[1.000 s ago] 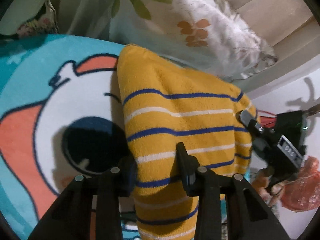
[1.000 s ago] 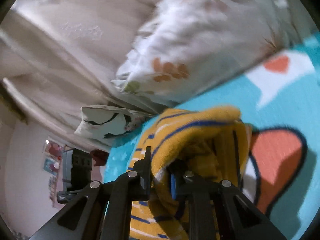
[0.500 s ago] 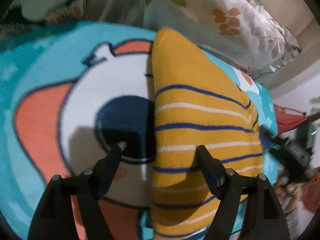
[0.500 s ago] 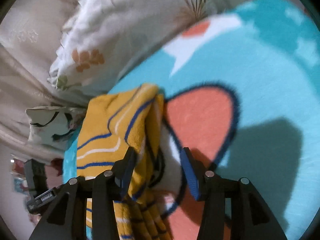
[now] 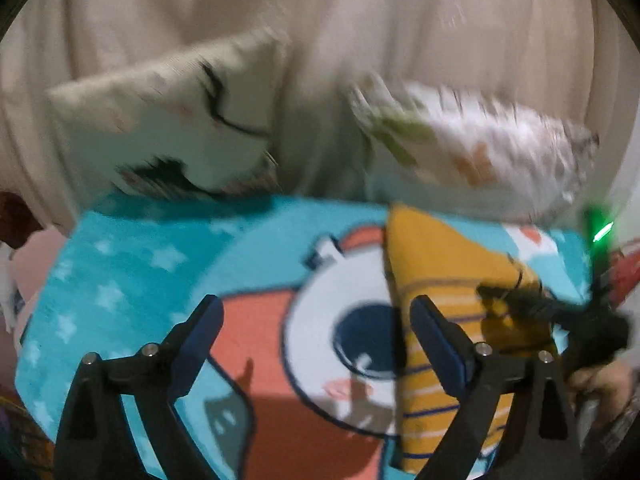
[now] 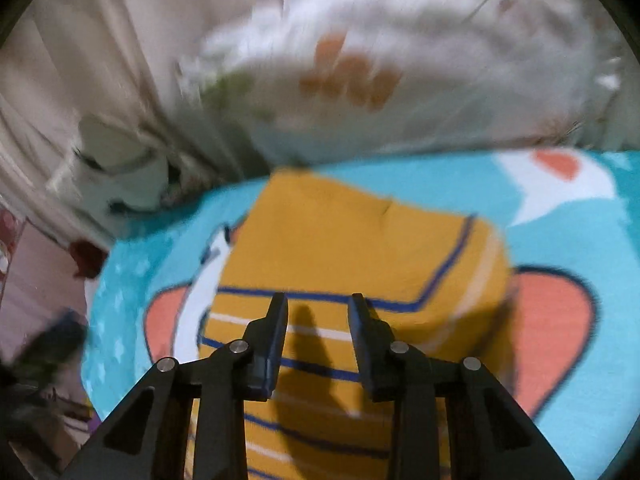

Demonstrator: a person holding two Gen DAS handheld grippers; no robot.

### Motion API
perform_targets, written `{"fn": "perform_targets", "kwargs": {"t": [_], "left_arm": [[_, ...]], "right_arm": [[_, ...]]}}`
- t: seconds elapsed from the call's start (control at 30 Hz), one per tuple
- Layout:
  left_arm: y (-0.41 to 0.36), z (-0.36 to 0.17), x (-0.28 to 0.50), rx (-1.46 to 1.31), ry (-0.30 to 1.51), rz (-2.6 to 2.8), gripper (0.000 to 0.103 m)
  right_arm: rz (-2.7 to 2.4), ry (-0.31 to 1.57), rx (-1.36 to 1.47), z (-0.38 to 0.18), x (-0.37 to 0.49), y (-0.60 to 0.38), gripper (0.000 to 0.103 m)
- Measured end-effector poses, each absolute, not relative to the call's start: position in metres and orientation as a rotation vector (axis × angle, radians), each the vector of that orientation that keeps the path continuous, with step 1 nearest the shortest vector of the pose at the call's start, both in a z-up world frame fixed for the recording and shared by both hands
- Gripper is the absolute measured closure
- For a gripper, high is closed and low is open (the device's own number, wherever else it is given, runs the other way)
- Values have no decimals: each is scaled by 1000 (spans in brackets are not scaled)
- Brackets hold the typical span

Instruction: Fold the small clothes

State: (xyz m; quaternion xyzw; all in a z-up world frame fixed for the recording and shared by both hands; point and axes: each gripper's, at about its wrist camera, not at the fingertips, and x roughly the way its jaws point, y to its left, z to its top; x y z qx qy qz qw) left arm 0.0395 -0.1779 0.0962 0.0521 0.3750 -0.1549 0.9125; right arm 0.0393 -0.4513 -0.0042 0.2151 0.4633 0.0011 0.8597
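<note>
Folded sweater lies flat on blanket, toward its far edge by pillows. Left gripper and right gripper both spread, grasping nothing.

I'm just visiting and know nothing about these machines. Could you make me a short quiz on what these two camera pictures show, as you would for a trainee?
1. True or false: the right gripper is clamped on the mustard-yellow knitted garment with blue and white stripes.
2. Which lies under the garment? A) a bare wooden table B) a turquoise cartoon-print blanket C) a metal tray
3. Fill in: in the left wrist view, the left gripper has its jaws spread ____.

Key:
1. False. Its jaws are apart and nothing is between them; the garment lies folded on the blanket.
2. B.
3. Wide open, holding nothing, with the garment off to its right.
</note>
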Motion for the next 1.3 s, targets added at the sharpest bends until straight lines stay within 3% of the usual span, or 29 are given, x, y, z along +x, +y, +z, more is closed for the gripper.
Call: {"fn": "perform_targets", "kwargs": {"t": [0.1, 0.33, 0.8, 0.9, 1.07, 1.2, 1.3], "left_arm": [[-165, 110, 41, 79, 732, -290, 3], [-139, 106, 50, 14, 841, -310, 3], [-147, 82, 57, 111, 934, -377, 3], [-149, 76, 56, 131, 951, -403, 3], [-154, 65, 49, 155, 986, -438, 3], [-153, 61, 42, 179, 1002, -458, 3], [-148, 58, 40, 191, 1010, -462, 3]], "right_arm": [[-45, 992, 370, -10, 50, -440, 69], [21, 912, 366, 24, 36, -400, 69], [-21, 1108, 427, -11, -59, -374, 65], [-55, 1000, 474, 20, -72, -385, 65], [-197, 872, 489, 53, -42, -421, 64], [-280, 1044, 524, 0, -6, -446, 62], [-314, 989, 499, 13, -14, -438, 61]]}}
